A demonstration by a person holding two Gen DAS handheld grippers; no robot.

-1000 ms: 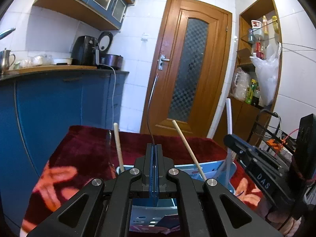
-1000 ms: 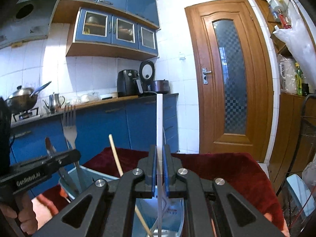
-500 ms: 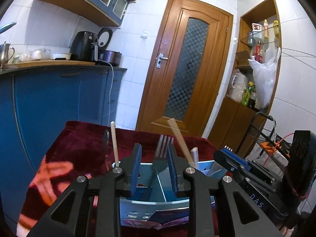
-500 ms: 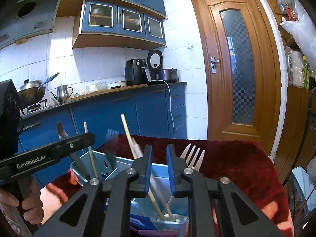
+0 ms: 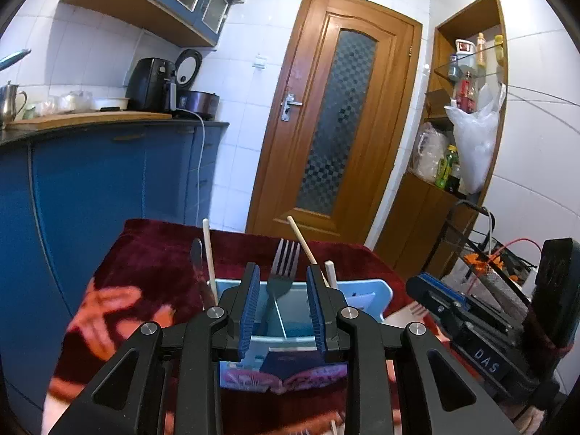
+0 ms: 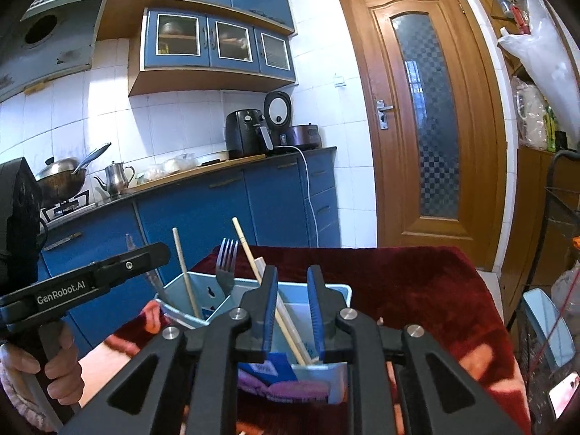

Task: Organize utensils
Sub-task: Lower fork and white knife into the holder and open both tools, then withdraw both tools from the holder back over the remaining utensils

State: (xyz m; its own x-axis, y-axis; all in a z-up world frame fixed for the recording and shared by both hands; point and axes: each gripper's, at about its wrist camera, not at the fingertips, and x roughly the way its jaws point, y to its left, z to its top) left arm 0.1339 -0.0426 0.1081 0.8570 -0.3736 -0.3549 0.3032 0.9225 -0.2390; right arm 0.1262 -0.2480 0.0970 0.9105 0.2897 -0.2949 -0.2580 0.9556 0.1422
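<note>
Above blue caddy [image 5: 366, 291], both tongs now open, fork [image 5: 284, 264] dropped in

Obstacles: fork [image 5: 282, 268], chopsticks [image 6: 253, 264] standing upright in caddy [image 6: 203, 290].
Free: red-clothed worktop [image 6: 417, 282] right of caddy.

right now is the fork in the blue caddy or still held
In the caddy. The fork stands tines-up inside the blue caddy, and the left gripper is open with nothing between its pads.

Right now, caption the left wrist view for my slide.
Open left gripper frames a fork standing in the blue utensil caddy on the red cloth.
</note>
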